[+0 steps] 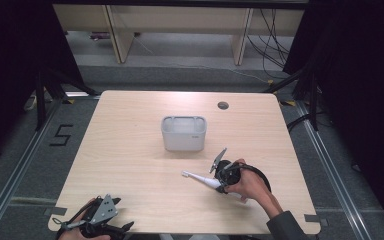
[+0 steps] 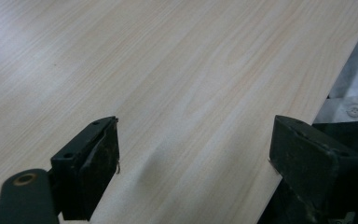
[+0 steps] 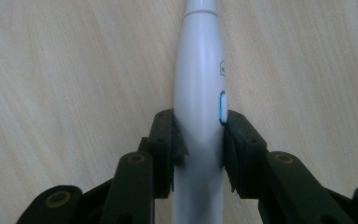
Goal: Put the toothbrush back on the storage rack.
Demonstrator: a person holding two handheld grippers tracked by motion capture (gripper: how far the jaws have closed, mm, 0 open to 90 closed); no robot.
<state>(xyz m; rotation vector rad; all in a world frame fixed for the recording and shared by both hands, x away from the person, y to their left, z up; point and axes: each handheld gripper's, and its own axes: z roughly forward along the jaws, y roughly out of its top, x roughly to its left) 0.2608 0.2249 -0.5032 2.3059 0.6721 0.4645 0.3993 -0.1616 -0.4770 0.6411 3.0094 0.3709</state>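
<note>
A white electric toothbrush (image 1: 200, 178) lies on the wooden table (image 1: 130, 150), its brush head pointing left. My right gripper (image 1: 224, 181) is shut on its handle. In the right gripper view the two black jaws press both sides of the toothbrush (image 3: 198, 84), right by its blue-ringed button (image 3: 222, 106). At the table's front left corner my left gripper (image 1: 122, 230) rests low, held by a hand. In the left gripper view this gripper (image 2: 193, 144) stands open, with bare wood between its jaws.
A grey rectangular bin (image 1: 183, 132) stands upright near the table's middle, behind the toothbrush. A round cable hole (image 1: 223, 105) sits at the far right. Dark curtains, floor rails and cables surround the table.
</note>
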